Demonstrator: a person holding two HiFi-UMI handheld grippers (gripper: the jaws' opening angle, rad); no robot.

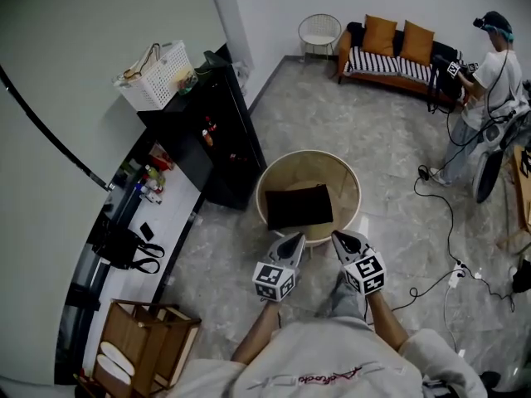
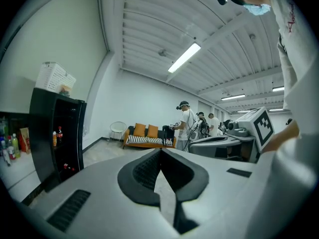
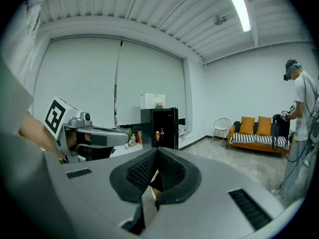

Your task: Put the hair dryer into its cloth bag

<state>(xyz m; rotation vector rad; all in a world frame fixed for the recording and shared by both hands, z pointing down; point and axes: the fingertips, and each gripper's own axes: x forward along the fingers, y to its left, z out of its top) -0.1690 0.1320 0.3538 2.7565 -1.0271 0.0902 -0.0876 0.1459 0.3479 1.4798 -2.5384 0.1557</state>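
Observation:
A round wooden table [image 1: 348, 181] stands just ahead of me. On it lies a flat dark rectangular thing [image 1: 299, 206], which looks like the cloth bag. No hair dryer shows in any view. My left gripper [image 1: 295, 240] is at the table's near edge, shut and holding nothing; its jaws [image 2: 160, 152] meet in the left gripper view. My right gripper [image 1: 339, 237] is beside it, also shut and holding nothing, with its jaws [image 3: 156, 151] pressed together. Both point about level, towards the table, and neither touches the dark thing.
A black cabinet [image 1: 220, 135] with a white basket [image 1: 158, 75] on top stands left of the table. Beyond it are a white counter [image 1: 170, 214] with bottles, a black bag [image 1: 124, 247] and a wooden rack [image 1: 145, 338]. An orange sofa [image 1: 398, 56], a white chair [image 1: 319, 31], a person [image 1: 489, 81] and floor cables [image 1: 448, 222] are at the right.

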